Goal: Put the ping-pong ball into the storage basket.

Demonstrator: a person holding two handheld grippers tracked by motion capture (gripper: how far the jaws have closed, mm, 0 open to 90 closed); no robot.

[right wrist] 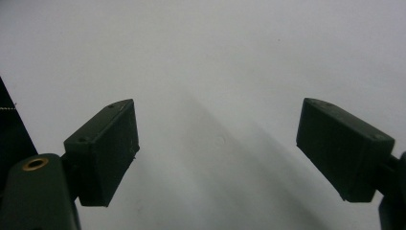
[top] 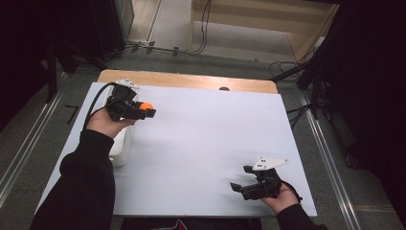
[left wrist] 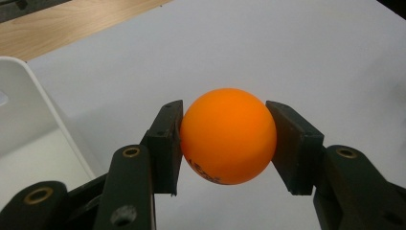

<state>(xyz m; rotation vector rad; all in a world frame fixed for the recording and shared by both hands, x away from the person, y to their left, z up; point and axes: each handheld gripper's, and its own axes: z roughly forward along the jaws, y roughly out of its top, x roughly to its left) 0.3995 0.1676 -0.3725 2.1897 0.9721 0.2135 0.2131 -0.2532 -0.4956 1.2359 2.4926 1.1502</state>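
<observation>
One orange ball clamped in left hand-held gripper; one white bin.

Grey floor (cables trailing), wooden table under white sheet, dark surroundings.

Dim overall in the high view, with black corners left and right and the brightest patch on the white rectangular sheet covering the table. Soft, grainy, low in detail. Sharp on the glossy orange plastic ball at centre of the left gripper view, with soft sheen along its upper edge. Grey and murky in the right gripper view; faint diagonal shadow band toward lower right; near black pads slightly blurred.
</observation>
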